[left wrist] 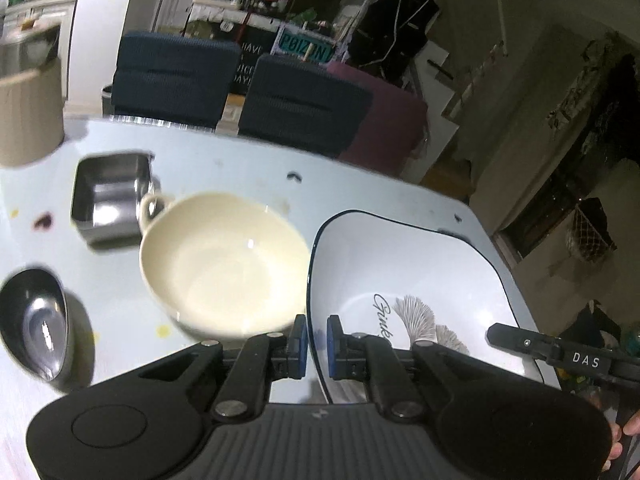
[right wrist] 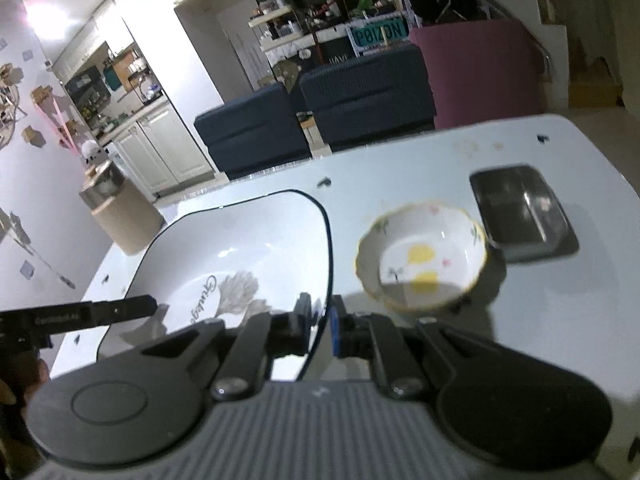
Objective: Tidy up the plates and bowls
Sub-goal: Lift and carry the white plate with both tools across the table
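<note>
**Two claws, one plate: square dish carried over the desk**

Both claws grip the same big square plate [left wrist: 404, 276], white w/ a dark rim. The left claw [left wrist: 317, 344] is nearly closed, pads pinching the plate's left rim; the right claw [right wrist: 320, 326] is likewise nearly closed on the opposite rim. Each claw's tip shows in the other's view, so the plate hangs between the two, above the desk [left wrist: 248, 172]. Whether it's fully clear of the surface can't be told.

Doing it well, as a judgement: keep both claws level w/ each other so the plate doesn't twist out of the pads. Don't pull the claws apart or push them together; a rim pinch this shallow slips easily. Glazed ceramic is slick, so move slow and set down flat. The cream bowl [left wrist: 224, 264] w/ a small handle sits just beside the plate's left edge; a bump is the main risk. On the right, the floral bowl [right wrist: 422, 260] is near, and a steel tray [right wrist: 520, 212] lies beyond it. Also on the left: a square steel container [left wrist: 110, 196] and a round steel bowl [left wrist: 36, 320].

Writing: plate carries script starting "Ginkg…", rest hidden, beside a leaf print. A teal sign [left wrist: 306, 46] in the room reads "POIZON". The right claw's arm shows "DAS". A dark board behind the chairs has partial letters, "HAVE" probably.
</note>
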A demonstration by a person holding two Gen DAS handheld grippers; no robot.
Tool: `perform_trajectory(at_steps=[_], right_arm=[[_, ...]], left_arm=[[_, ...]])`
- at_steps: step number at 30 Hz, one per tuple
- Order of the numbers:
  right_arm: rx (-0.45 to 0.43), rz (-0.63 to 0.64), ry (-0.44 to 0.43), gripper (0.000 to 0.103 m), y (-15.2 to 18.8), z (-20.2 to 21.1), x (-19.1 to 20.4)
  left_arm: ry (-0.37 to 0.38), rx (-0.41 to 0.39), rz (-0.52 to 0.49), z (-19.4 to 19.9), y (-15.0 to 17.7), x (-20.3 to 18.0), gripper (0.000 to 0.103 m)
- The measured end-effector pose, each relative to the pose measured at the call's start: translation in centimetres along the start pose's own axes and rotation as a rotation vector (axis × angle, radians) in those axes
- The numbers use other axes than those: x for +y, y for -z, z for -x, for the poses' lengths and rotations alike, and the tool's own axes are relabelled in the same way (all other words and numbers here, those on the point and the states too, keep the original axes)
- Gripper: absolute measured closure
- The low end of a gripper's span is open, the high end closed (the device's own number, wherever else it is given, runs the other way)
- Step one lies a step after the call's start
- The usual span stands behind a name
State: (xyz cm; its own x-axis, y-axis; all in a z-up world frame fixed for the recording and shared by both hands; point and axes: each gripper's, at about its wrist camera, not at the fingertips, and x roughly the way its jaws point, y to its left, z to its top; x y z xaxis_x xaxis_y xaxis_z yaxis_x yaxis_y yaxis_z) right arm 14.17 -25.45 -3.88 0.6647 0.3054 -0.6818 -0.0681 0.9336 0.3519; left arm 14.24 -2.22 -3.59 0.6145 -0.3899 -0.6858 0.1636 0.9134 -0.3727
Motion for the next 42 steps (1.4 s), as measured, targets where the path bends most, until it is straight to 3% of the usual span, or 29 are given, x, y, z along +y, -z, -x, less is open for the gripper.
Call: perform_trajectory(at_steps=[11, 19, 24, 42], right_arm=[[0.167, 0.060, 0.067, 0.091, 4.1, -2.5, 0.1], [0.282, 0.105, 0.108, 0.091, 5.5, -4.8, 0.8], [0.280, 0.108, 0.116, 0.092, 6.8, -5.0, 0.9], [0.283, 0.110, 0.158, 0.093, 6.3, -5.3, 0.3]], left_arm=[[-0.021, 0.132, 0.037, -3.3, 5.5, 2.2, 0.091], [-0.047, 0.196, 0.082, -5.7, 7.7, 3.5, 0.088], [-0.057, 0.198, 0.100, -6.5, 7.9, 3.6, 0.086], [-0.060, 0.194, 0.115, -7.6, 8.0, 3.9, 0.084]])
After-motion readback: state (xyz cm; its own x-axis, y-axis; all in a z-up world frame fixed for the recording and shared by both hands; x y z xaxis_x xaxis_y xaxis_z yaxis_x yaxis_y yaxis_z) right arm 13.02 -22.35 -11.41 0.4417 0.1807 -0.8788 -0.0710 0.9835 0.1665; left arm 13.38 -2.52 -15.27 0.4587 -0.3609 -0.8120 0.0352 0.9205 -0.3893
